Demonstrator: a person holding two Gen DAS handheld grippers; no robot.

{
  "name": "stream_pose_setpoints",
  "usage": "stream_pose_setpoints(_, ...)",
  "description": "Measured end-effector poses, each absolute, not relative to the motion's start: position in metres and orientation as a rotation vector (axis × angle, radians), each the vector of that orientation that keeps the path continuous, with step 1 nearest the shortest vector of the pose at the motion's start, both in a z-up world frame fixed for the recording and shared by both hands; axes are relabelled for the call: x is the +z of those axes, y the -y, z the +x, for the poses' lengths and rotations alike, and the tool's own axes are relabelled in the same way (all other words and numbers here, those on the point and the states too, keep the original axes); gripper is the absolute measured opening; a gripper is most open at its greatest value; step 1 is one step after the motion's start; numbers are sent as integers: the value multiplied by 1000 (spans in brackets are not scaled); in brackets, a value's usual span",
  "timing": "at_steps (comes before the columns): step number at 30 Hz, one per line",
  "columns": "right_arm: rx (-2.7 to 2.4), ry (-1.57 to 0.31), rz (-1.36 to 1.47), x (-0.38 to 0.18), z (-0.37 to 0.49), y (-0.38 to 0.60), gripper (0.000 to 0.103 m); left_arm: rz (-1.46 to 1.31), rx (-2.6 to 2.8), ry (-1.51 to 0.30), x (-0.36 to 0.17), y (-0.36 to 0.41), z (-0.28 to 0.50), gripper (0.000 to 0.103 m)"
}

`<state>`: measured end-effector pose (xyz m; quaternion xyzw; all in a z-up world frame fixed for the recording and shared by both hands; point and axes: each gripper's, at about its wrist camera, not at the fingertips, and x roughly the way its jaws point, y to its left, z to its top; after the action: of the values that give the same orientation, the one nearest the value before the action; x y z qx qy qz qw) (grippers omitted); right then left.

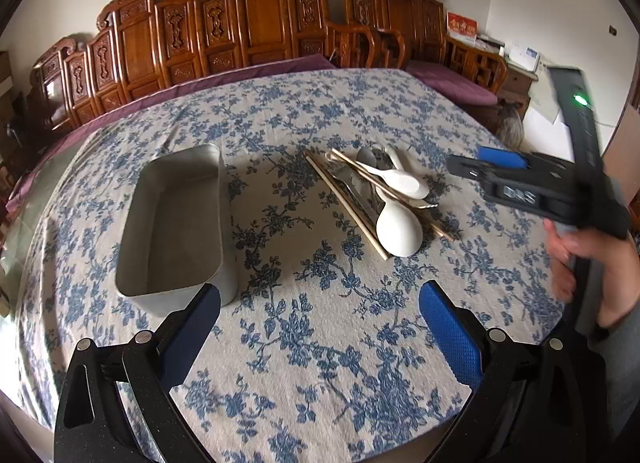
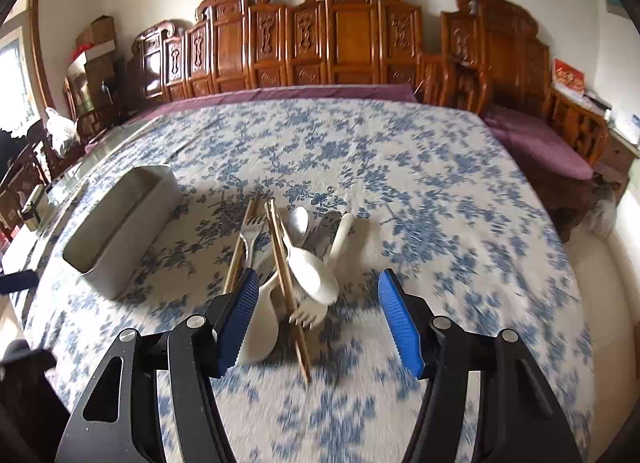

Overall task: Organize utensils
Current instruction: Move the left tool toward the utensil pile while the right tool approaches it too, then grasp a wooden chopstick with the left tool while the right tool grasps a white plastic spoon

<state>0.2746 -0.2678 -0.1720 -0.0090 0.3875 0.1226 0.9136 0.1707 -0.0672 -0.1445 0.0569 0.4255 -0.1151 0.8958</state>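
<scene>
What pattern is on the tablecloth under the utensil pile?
Blue floral sprigs on an off-white cloth tablecloth, clearest in the left wrist view.

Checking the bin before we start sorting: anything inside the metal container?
The metal container shows only bare floor and walls in the left wrist view; no utensils. The near inside wall is hidden behind its rim. The utensil pile lies on the tablecloth.

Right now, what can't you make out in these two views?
- Utensil pile: count; pieces overlap in both views.
- Metal bin: near floor, left wrist view, hidden by its wall.
- Right gripper: jaws, left wrist view, motion-blurred.
- Tablecloth: foreground blurred, right wrist view.
</scene>
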Motion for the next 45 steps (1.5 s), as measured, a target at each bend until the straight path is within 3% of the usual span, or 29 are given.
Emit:
stream_pose_setpoints(8, 325, -916, 55, -226, 320, 268, 60, 130, -228, -934, -167, 74, 195, 96)
stream_pose_setpoints(15, 396, -968, 108, -240, 331, 263, 58, 123, -228, -963, -182, 84, 209, 96)
stream_pose_setpoints(20, 405, -969, 103, -239, 327, 261, 42, 151, -232, -972, -190, 94, 212, 96)
stream_pose_setpoints(22, 402, -961, 118, -237, 327, 266, 30, 161, -227, -978, -193, 96, 214, 96)
stream_pose_setpoints(27, 439, -949, 146, -234, 323, 271, 23, 162, -214, -983, -195, 96, 217, 96)
stream_pose_setpoints(32, 532, -922, 143, -223, 314, 263, 5, 164, -209, -991, -201, 100, 227, 96)
stream_pose_setpoints(38, 538, -907, 162, -217, 312, 269, 5, 162, -211, -1008, -209, 109, 238, 95)
stream_pose_setpoints(45, 510, -885, 174, -212, 312, 282, 5, 107, -219, -1050, -223, 111, 256, 77)
